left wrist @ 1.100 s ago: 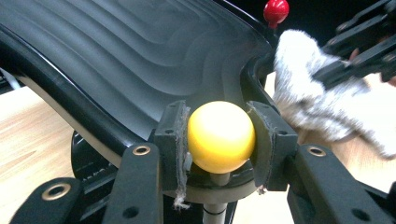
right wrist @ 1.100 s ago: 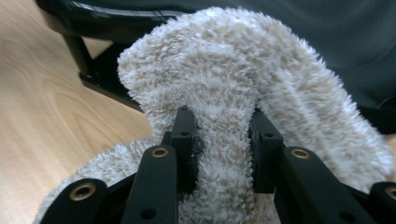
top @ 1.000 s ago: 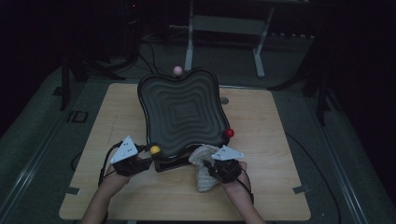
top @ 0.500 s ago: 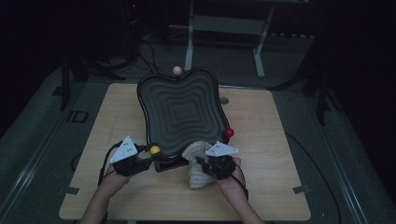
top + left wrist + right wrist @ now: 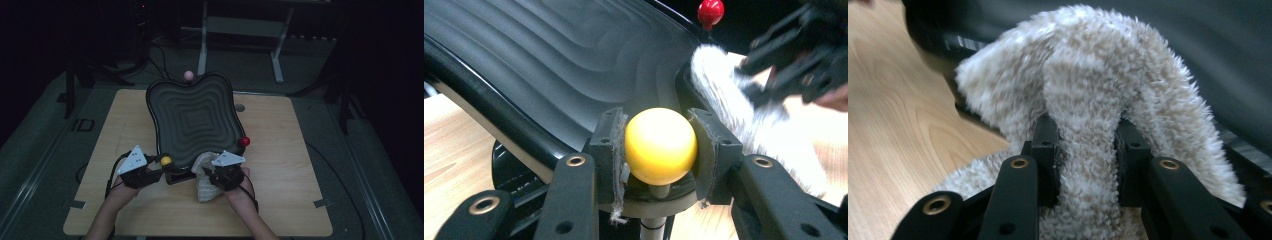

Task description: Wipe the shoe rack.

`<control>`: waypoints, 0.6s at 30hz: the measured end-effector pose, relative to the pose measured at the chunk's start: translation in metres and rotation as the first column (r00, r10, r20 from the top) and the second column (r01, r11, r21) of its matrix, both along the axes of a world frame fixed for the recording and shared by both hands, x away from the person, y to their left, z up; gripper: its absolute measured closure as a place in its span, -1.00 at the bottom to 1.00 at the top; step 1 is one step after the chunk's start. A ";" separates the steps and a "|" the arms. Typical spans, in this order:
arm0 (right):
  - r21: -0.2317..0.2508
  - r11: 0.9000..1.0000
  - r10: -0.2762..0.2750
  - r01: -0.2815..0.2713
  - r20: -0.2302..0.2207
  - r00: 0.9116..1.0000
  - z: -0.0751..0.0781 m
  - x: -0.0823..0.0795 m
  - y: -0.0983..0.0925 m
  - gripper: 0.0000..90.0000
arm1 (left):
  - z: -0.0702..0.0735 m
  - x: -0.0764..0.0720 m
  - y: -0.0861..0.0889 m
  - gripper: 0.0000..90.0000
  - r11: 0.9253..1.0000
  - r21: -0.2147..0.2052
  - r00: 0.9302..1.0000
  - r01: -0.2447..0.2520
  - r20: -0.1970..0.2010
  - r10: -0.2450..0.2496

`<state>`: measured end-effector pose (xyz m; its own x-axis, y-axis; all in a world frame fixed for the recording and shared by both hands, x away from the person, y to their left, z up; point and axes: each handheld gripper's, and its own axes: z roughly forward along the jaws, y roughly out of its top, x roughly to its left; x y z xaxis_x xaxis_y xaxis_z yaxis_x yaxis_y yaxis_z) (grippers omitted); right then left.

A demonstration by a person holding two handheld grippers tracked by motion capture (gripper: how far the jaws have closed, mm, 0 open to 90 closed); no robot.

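Item: black tray (image 5: pixel 192 120) with rippled, stepped inner surface and wavy rim, standing tilted on a stand at the middle of the wooden tabletop (image 5: pixel 280 200), its low end toward the near edge. Fittings: three ball knobs at the rim, namely a yellow knob (image 5: pixel 166 160) at the near-left corner of the tray, a red knob (image 5: pixel 244 141) at its near-right side, and a pink knob (image 5: pixel 188 75) at its far end. Left tool (image 5: pixel 660 150): near the near edge, left of centre, its two pads pinching the yellow knob from either side, the knob's stem showing below. Right tool (image 5: pixel 1087 150): near the near edge, right of centre, pressed together on a fold of fluffy cream cloth (image 5: pixel 1088 100). Cloth: lies against the near-right rim of the tray, just beside the yellow knob, with its loose end trailing onto the tabletop beneath the right tool.
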<state>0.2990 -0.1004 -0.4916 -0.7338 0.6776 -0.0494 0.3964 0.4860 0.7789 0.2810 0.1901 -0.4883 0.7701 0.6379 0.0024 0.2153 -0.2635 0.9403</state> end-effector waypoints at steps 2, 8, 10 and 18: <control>-0.021 1.000 0.017 -0.017 -0.017 1.000 -0.006 -0.002 0.005 0.53 | 0.000 0.000 0.000 0.32 1.000 0.003 1.000 0.000 0.001 0.000; 0.024 0.999 0.033 -0.034 0.026 0.999 0.010 -0.009 0.005 0.53 | 0.000 0.000 0.000 0.32 1.000 0.004 1.000 -0.002 0.003 0.002; 0.017 0.999 0.027 -0.028 0.016 1.000 0.004 -0.007 0.009 0.53 | 0.000 0.000 0.000 0.32 1.000 0.005 1.000 -0.002 0.003 0.002; 0.023 0.997 0.072 -0.072 0.033 0.997 0.012 -0.018 0.018 0.53 | 0.001 0.000 -0.001 0.32 1.000 0.011 1.000 -0.003 0.003 0.003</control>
